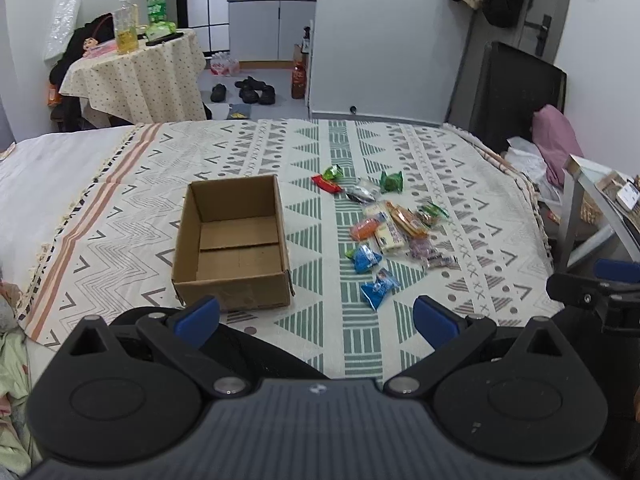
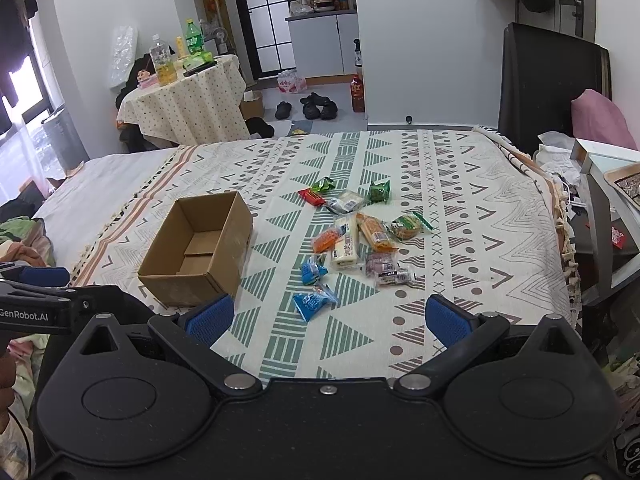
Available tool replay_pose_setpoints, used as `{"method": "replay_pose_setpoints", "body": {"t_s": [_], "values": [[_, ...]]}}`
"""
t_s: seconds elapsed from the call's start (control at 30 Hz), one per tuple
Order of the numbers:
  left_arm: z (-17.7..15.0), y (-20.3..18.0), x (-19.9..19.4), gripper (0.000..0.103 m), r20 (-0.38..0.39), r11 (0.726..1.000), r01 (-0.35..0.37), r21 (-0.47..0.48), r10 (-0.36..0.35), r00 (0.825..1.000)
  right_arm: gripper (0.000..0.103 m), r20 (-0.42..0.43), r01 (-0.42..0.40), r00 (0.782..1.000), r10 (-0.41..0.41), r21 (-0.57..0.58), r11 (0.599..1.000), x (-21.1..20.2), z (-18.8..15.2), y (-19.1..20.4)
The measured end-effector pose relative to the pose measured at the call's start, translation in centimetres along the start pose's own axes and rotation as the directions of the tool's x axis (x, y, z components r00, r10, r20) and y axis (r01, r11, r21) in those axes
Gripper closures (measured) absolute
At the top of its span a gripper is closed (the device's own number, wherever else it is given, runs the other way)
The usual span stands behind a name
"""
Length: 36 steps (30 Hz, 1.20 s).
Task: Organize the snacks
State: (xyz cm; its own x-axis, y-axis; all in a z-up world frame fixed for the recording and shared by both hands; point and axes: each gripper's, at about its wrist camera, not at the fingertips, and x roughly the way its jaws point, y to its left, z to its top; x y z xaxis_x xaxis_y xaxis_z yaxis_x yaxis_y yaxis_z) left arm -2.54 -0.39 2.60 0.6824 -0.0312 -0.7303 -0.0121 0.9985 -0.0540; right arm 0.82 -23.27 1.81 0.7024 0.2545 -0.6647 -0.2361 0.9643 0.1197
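Here, from left to right, a cardboard box (image 1: 232, 244) stands open-topped on the patterned bedspread (image 1: 400, 152), with the snack packets (image 1: 394, 228) scattered just to its right. Only the right wrist view catches the window at far left — and "GenRobot.AI" printed on the left gripper (image 1: 316, 320). Both it and the right gripper (image 2: 329, 320) hover low over the bed's near edge, jaws spread wide, gripping nothing.

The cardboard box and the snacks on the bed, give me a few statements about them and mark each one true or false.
1. The cardboard box is empty. True.
2. The snacks lie inside the box. False: they lie on the blanket beside it.
3. Both grippers, left gripper and right gripper, are open and hold nothing. True.
4. The box is lying on its side. False: it stands upright, opening upward.
5. Two blue packets lie nearest the grippers. True.
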Motion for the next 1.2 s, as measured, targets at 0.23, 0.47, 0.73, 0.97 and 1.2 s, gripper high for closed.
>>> {"method": "replay_pose_setpoints", "body": {"t_s": [0.23, 0.47, 0.73, 0.97, 1.2], "values": [[0.2, 0.0, -0.1, 0.0, 0.008, 1.0, 0.009, 0.003, -0.009, 1.0, 0.0, 0.003, 0.002, 1.0, -0.002, 0.0, 1.0, 0.0, 0.0, -0.1], [0.4, 0.1, -0.1, 0.001, 0.033, 1.0, 0.004, -0.003, -0.004, 0.999, 0.0, 0.001, -0.005, 1.0, 0.005, -0.005, 1.0, 0.2, 0.0, 0.0], [0.8, 0.2, 1.2, 0.001, 0.043, 1.0, -0.003, -0.018, 0.004, 0.999, 0.0, -0.007, -0.014, 1.0, 0.014, 0.01, 1.0, 1.3, 0.4, -0.2], [0.9, 0.1, 3.7, 0.003, 0.014, 0.999, 0.001, -0.034, -0.001, 1.0, 0.0, -0.032, -0.011, 0.999, 0.011, 0.001, 1.0, 3.3, 0.7, -0.5], [1.4, -0.5, 6.1, 0.003, 0.009, 0.999, 0.02, -0.051, -0.02, 1.0, 0.0, -0.065, -0.02, 0.998, 0.02, 0.008, 1.0, 5.8, 1.0, -1.4]]}}
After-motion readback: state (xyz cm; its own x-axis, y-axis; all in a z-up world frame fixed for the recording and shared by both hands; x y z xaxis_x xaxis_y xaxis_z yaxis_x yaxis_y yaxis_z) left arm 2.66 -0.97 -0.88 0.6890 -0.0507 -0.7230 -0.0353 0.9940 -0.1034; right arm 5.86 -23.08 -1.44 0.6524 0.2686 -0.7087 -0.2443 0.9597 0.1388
